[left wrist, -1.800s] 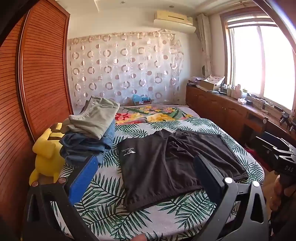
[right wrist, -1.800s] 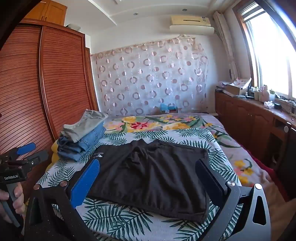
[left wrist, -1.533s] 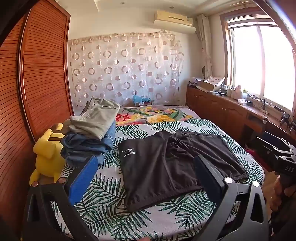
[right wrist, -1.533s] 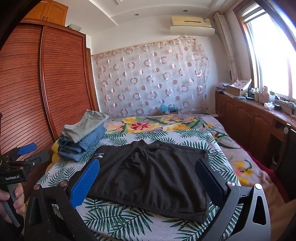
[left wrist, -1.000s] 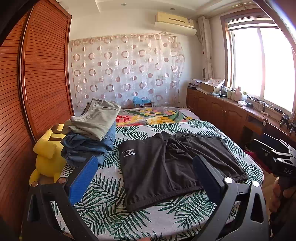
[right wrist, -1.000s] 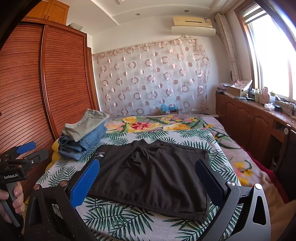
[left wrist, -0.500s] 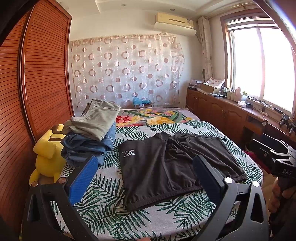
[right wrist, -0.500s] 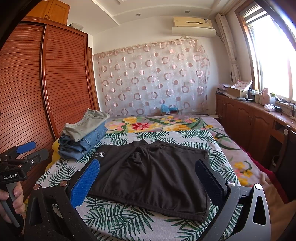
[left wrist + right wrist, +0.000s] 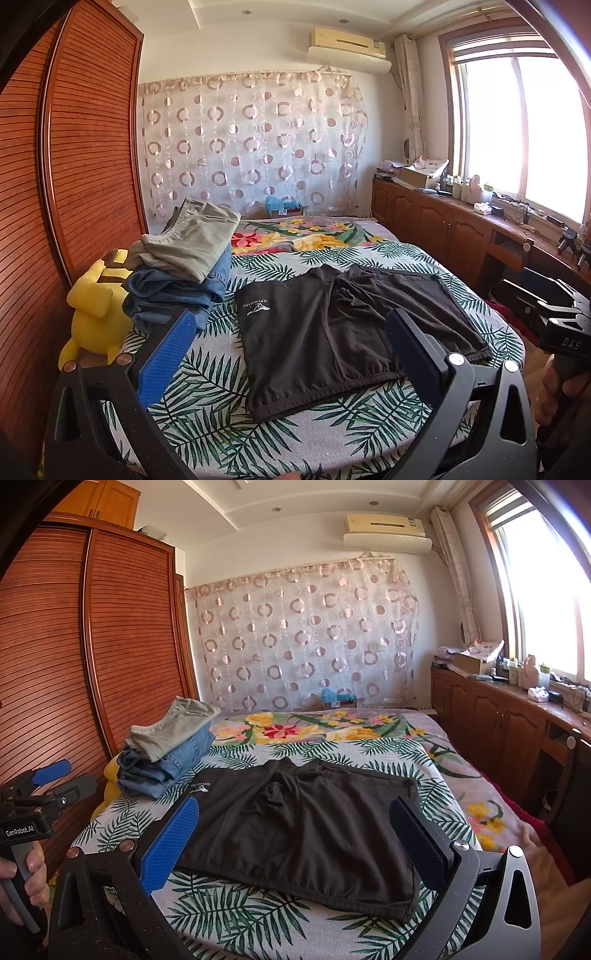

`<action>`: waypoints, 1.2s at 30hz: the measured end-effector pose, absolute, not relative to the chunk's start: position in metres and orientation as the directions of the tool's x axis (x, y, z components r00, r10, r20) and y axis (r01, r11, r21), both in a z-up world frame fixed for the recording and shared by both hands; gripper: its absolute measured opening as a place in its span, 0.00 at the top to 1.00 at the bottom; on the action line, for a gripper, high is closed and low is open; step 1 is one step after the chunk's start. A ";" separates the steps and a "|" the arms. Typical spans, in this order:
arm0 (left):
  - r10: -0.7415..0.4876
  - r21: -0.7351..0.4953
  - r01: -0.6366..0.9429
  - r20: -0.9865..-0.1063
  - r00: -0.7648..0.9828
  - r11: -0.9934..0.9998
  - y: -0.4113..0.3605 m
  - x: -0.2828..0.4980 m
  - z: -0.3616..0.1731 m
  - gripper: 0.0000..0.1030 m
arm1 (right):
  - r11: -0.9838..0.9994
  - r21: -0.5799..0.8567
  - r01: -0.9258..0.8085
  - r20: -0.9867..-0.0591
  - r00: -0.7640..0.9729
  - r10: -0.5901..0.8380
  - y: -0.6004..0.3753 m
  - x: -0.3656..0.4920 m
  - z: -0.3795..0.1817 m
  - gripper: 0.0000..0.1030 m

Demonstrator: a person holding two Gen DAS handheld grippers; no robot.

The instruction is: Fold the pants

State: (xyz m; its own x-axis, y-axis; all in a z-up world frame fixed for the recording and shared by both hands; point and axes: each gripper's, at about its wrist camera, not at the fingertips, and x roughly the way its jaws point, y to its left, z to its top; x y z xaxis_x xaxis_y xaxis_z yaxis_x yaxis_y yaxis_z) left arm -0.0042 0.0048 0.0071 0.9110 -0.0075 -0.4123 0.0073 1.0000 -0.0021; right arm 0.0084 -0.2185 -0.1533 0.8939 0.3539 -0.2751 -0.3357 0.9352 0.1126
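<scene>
A pair of black shorts (image 9: 343,328) lies spread flat on the bed, with a white logo near its left side; it also shows in the right wrist view (image 9: 306,830). My left gripper (image 9: 291,332) is open and empty, held above the near edge of the bed before the shorts. My right gripper (image 9: 295,819) is open and empty, also held short of the shorts. The right gripper's body shows at the right edge of the left wrist view (image 9: 554,317). The left gripper shows at the left edge of the right wrist view (image 9: 40,794).
The bed has a leaf-print cover (image 9: 207,402). A stack of folded jeans and khaki pants (image 9: 181,266) lies at its left, beside a yellow plush toy (image 9: 96,314). A wooden wardrobe (image 9: 74,657) stands left, low cabinets (image 9: 454,229) right.
Both grippers have risen very slightly; nothing on the bed has moved.
</scene>
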 end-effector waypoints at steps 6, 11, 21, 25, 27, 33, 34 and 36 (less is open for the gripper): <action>-0.008 -0.004 0.007 -0.412 0.911 1.000 0.005 -0.005 0.007 0.01 | 0.935 0.113 -0.336 -0.275 0.894 0.354 -0.219 0.008 -0.153 0.00; -0.008 -0.003 0.007 -0.409 0.912 1.000 0.004 -0.005 0.006 0.01 | 0.935 0.113 -0.335 -0.276 0.894 0.354 -0.218 0.008 -0.153 0.00; -0.008 -0.003 0.007 -0.408 0.913 1.000 0.004 -0.005 0.006 0.01 | 0.935 0.112 -0.336 -0.276 0.894 0.354 -0.218 0.008 -0.153 0.00; -0.007 -0.003 0.007 -0.407 0.913 1.000 0.004 -0.006 0.006 0.01 | 0.935 0.113 -0.335 -0.275 0.894 0.354 -0.218 0.008 -0.153 0.00; -0.008 -0.003 0.007 -0.408 0.913 1.000 0.005 -0.006 0.006 0.01 | 0.935 0.113 -0.335 -0.275 0.894 0.354 -0.218 0.008 -0.153 0.00; -0.008 -0.004 0.007 -0.408 0.913 1.000 0.004 -0.010 0.011 0.01 | 0.935 0.112 -0.337 -0.276 0.893 0.355 -0.217 0.008 -0.154 0.00; -0.007 -0.003 0.006 -0.407 0.913 1.000 0.003 -0.009 0.011 0.01 | 0.935 0.111 -0.337 -0.275 0.893 0.355 -0.218 0.008 -0.154 0.00; -0.007 -0.003 0.007 -0.409 0.913 1.000 0.004 -0.010 0.011 0.01 | 0.935 0.112 -0.337 -0.277 0.893 0.355 -0.218 0.008 -0.154 0.00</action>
State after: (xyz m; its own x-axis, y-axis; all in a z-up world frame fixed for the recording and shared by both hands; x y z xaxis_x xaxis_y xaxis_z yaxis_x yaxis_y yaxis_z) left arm -0.0098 0.0035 0.0110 0.9126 -0.0074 -0.4088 0.0068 1.0000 -0.0029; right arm 0.0078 -0.2177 -0.1538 0.8927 0.3554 -0.2770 -0.3374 0.9347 0.1117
